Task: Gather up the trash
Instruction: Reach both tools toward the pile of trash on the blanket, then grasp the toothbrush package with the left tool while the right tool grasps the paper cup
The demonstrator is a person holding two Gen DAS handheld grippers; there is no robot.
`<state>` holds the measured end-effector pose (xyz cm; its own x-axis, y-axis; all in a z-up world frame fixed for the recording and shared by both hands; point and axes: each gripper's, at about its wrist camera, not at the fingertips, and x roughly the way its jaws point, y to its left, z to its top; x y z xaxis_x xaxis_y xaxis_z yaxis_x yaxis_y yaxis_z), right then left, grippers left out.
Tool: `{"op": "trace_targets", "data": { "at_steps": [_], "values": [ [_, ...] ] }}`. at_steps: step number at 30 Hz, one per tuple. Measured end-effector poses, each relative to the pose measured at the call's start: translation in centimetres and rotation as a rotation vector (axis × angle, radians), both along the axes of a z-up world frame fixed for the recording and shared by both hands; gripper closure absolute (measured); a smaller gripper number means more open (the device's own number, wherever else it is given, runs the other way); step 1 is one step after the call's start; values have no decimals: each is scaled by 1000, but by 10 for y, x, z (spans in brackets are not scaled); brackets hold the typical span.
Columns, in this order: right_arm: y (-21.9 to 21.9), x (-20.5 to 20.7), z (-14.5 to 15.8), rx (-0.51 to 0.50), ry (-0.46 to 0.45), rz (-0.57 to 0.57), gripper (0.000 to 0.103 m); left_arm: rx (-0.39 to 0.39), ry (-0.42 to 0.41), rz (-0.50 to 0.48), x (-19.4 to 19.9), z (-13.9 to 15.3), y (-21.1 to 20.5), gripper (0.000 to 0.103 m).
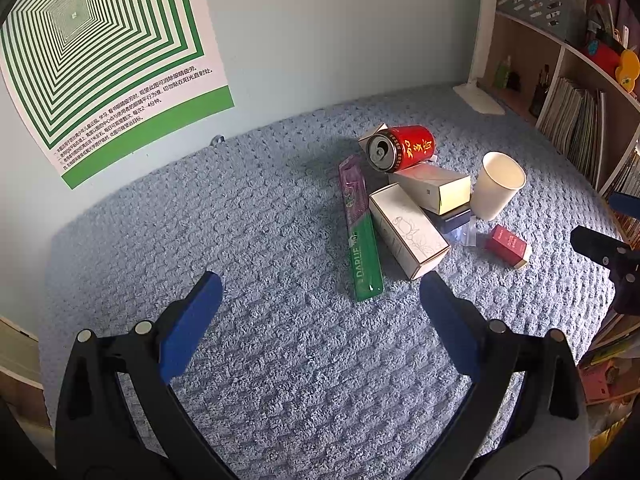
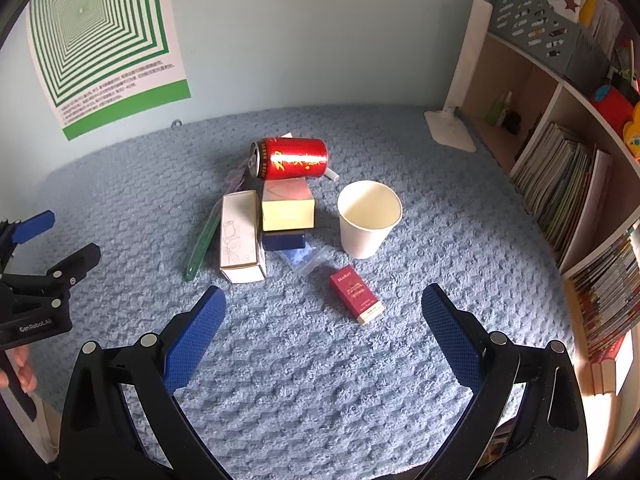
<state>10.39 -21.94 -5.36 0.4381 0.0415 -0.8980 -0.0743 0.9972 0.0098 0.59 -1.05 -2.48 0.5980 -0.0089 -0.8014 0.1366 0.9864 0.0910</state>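
Both grippers hang over a blue mat (image 1: 280,360) with nothing between their fingers. The left gripper (image 1: 320,292) has its jaws wide open, and the blue pads (image 1: 192,324) stand far apart above bare mat. The right gripper (image 2: 324,304) is wide open in the same way, and it holds nothing.

The trash lies in one small heap in the middle of the mat, in front of both grippers. A red can (image 1: 402,148) lies on its side at the far end of the heap, with its opened top turned to the left, and it rests partly on a pale box (image 1: 436,188). Just beside this box a white box (image 1: 408,230) with a drawn flower lies flat. A long toothpaste box (image 1: 360,232), purple and green, lies along the left side of the white box and touches it. A dark blue box (image 2: 284,240) sits under the near end of the pale box, and a small clear bag (image 2: 302,258) lies just beside it. A paper cup (image 2: 368,220) stands upright to the right of the heap. A small red box (image 2: 356,294) lies alone nearer to the right gripper, apart from the others.

A green striped poster (image 1: 92,52) hangs on the wall behind. A shelf (image 2: 568,168) with books stands on the right, and a white lamp (image 2: 456,112) stands near it.
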Motion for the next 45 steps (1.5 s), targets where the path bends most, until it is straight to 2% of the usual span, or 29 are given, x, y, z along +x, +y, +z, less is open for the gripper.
{"op": "trace_targets", "data": {
  "at_steps": [11,23,37,39,45],
  "values": [
    [-8,15,-17,9,50,-9,6,6,32,2,17,-10,-5,7],
    [-23,40,-43,63,76,-38,6,11,81,6,41,-28,-11,7],
    [-45,88,-108,146,141,-113,6,40,245,17,104,-96,-19,7],
    [-47,96,-115,144,146,-125,6,54,272,22,111,-107,-18,7],
    [-47,116,-137,122,171,-131,6,32,334,-6,124,-130,-22,7]
  ]
}}
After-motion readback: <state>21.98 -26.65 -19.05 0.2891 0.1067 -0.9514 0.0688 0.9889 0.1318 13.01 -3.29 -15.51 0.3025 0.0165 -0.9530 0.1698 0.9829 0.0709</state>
